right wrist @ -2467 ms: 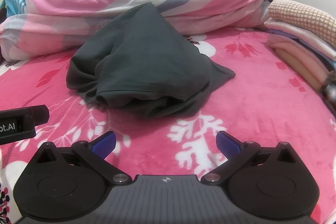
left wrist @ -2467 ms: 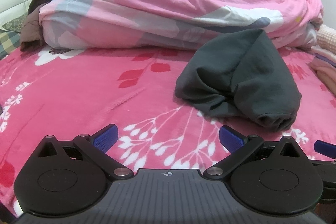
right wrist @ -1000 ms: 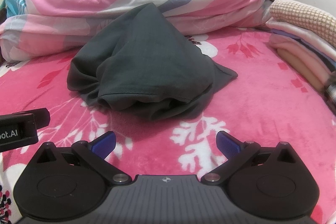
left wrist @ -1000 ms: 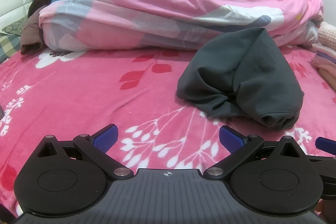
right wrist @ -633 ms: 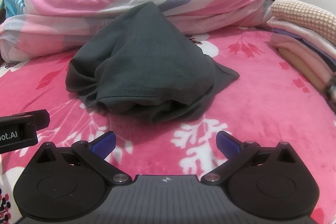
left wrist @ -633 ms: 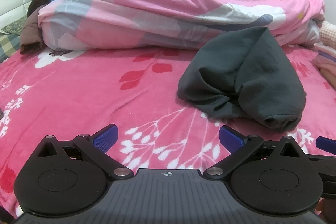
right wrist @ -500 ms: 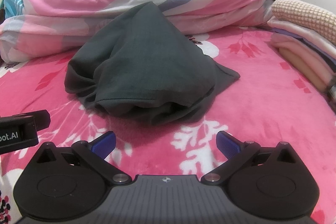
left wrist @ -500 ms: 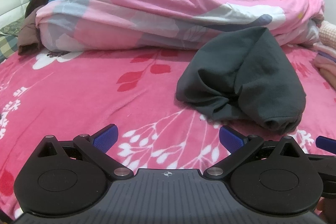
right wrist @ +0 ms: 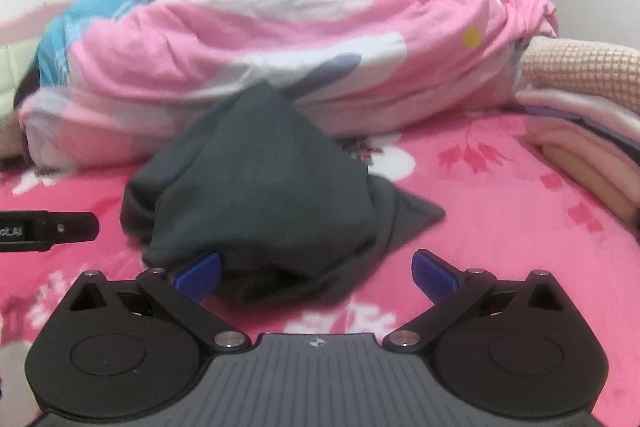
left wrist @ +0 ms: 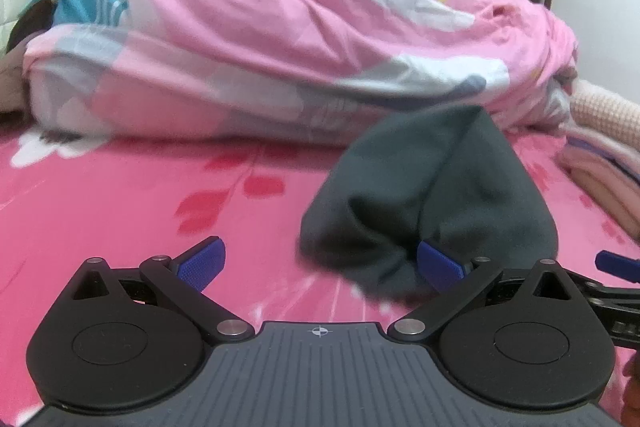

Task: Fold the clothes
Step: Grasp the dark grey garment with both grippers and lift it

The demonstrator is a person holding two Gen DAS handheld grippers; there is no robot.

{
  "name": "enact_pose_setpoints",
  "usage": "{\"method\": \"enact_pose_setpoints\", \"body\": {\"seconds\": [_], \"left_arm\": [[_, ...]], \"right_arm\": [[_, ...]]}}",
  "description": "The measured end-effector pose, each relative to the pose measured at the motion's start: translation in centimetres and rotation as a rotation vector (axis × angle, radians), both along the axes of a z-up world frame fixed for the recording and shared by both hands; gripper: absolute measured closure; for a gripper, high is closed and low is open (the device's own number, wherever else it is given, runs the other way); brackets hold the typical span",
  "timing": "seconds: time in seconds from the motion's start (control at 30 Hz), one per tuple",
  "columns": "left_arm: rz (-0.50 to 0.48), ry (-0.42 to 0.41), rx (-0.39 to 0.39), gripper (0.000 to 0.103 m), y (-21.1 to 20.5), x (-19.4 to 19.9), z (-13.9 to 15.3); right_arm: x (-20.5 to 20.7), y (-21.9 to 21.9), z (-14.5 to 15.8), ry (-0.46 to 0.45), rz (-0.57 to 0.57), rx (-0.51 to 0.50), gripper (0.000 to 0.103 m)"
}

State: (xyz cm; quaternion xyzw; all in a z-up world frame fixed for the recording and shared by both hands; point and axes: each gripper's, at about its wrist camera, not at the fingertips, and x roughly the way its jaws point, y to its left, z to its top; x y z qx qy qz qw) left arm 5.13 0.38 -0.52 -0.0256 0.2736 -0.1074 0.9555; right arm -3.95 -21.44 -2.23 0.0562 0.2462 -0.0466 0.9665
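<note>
A crumpled dark grey garment (left wrist: 432,195) (right wrist: 260,195) lies in a heap on the pink flowered bedspread (left wrist: 120,211) (right wrist: 500,227). My left gripper (left wrist: 320,265) is open, low over the bed, with its right blue pad at the garment's near left edge. My right gripper (right wrist: 316,273) is open too, and the garment's near hem lies between its blue pads. Nothing is held in either. The left gripper's side shows at the left edge of the right wrist view, and the right gripper's tip shows at the far right of the left wrist view.
A bunched pink, white and teal quilt (left wrist: 280,59) (right wrist: 300,43) fills the back of the bed. Folded pink and beige clothes (right wrist: 580,115) (left wrist: 600,155) are stacked at the right. A wooden door and pale cupboards stand behind.
Both grippers have dropped lower and moved forward to the dark garment, which now looms larger and reaches their pads. The views are blurred by motion.
</note>
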Motion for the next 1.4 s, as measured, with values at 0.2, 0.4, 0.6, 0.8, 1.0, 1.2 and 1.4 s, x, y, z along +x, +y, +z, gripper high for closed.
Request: {"method": "enact_pose_setpoints", "body": {"seconds": [0.2,0.4,0.6,0.8,1.0,1.2,1.4], "left_arm": [[-0.081,0.035,0.017,0.015,-2.1,4.5,-0.9],[-0.136,0.158,0.007,0.063,-4.0,6.9,-3.2],[-0.166,0.126,0.021,0.100,-4.7,5.0,-2.8],[-0.180,0.067,-0.007,0.103,-4.4,2.5,0.1],[-0.208,-0.035,-0.053,0.103,-2.6,-2.1,4.7],[-0.275,-0.140,-0.075,0.103,0.2,-7.6,10.1],[-0.371,-0.240,-0.119,0.103,4.0,-11.8,16.7]], "right_arm": [[3.1,-1.8,0.9,-0.066,0.067,0.125,0.000],[7.5,-2.1,-0.2,0.016,0.115,0.135,0.002],[7.4,-2.4,-0.8,0.063,0.134,0.139,0.046],[4.8,-2.6,1.1,0.012,0.126,0.104,0.096],[0.4,-2.7,5.2,-0.101,0.127,0.084,0.100],[-4.8,-2.4,10.4,-0.239,0.148,0.049,0.101],[-10.1,-2.6,16.5,-0.354,0.234,0.058,0.102]]}}
